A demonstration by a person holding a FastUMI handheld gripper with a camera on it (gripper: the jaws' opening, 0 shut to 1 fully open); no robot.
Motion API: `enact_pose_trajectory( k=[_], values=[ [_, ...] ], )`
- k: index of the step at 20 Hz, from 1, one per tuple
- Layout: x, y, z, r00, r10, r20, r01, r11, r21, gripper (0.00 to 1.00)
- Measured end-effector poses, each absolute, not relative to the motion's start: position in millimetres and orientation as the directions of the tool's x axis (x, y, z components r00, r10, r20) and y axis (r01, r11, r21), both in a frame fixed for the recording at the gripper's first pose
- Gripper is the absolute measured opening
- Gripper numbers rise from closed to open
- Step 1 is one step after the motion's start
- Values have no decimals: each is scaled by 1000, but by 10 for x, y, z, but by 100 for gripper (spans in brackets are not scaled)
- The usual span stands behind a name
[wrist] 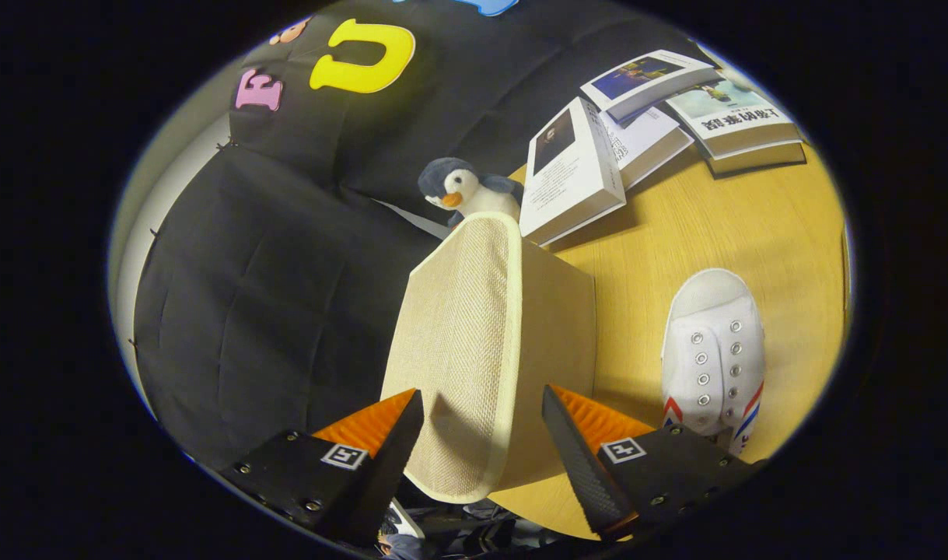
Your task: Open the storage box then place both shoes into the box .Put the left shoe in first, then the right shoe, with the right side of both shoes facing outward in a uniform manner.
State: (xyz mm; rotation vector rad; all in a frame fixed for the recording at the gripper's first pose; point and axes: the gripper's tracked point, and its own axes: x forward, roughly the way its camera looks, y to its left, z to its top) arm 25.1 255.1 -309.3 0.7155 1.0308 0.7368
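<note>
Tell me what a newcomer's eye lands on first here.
First, the beige woven fabric storage box on the yellow wooden table, standing between the open gripper fingers without visible contact. Next, the white canvas shoe with metal eyelets just beside the box. Beyond the box sit a grey-and-white plush penguin and scattered white books.

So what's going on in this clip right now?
A handheld gripper is at a beige fabric storage box on a wooden table. Its jaws are spread to either side of the box's woven lid panel, not pressing on it. One white shoe waits on the table beside the box. A toy penguin and some books lie beyond.
</note>
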Motion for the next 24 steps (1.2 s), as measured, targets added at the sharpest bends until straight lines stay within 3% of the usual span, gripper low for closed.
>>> enact_pose_trajectory(
  k=[3,4,5,6,7,9,10,13,24],
  values=[
    [273,2575,-3022,320,819,-477,-198,550,812,71],
    [288,2550,-3009,324,816,-479,-199,553,809,51],
    [331,2531,-2970,331,817,-472,-187,547,816,47],
    [347,2517,-2919,331,823,-461,-165,532,831,26],
    [333,2536,-2847,315,843,-436,-167,502,849,19],
    [363,2459,-2751,310,846,-434,-166,497,852,15],
    [347,2534,-2761,298,851,-431,-163,491,856,6],
    [341,2575,-2540,293,856,-427,-174,486,856,6],
    [242,3315,-1480,256,889,-380,-386,454,803,6]
  ],
)
